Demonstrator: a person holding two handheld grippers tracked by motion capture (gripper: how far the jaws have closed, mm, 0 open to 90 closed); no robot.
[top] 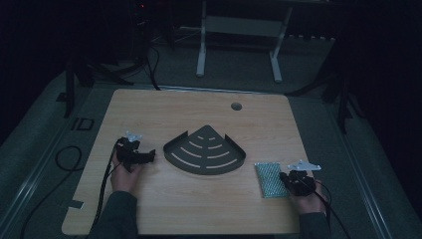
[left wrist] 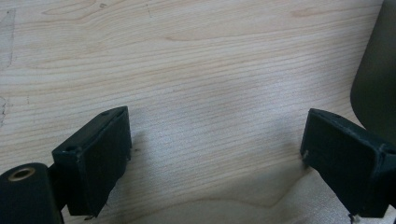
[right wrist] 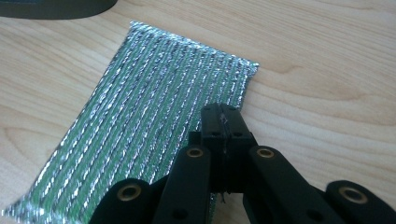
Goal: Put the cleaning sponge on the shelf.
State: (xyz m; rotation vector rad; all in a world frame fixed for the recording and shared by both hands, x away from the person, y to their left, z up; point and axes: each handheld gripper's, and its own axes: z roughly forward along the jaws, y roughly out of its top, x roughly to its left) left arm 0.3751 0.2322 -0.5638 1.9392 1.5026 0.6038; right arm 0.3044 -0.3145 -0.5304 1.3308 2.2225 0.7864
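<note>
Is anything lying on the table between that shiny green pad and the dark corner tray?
Nothing visible. Bare wood separates the sponge pad from the tray; the shut right gripper sits over the pad's edge.

Wooden table [top: 149, 109]: dark fan-shaped slotted tray [top: 205, 151] at centre. Left gripper [top: 148, 157] just left of tray. Green sparkly scouring pad [top: 269, 180] right of tray; right gripper [top: 284, 180] at pad's right edge.

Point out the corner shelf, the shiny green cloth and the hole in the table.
corner shelf [top: 205, 152]: high view, slotted floor.
shiny green cloth [right wrist: 144, 116]: right gripper view, ribbed middle.
hole in the table [top: 236, 106]: high view, its centre.
</note>
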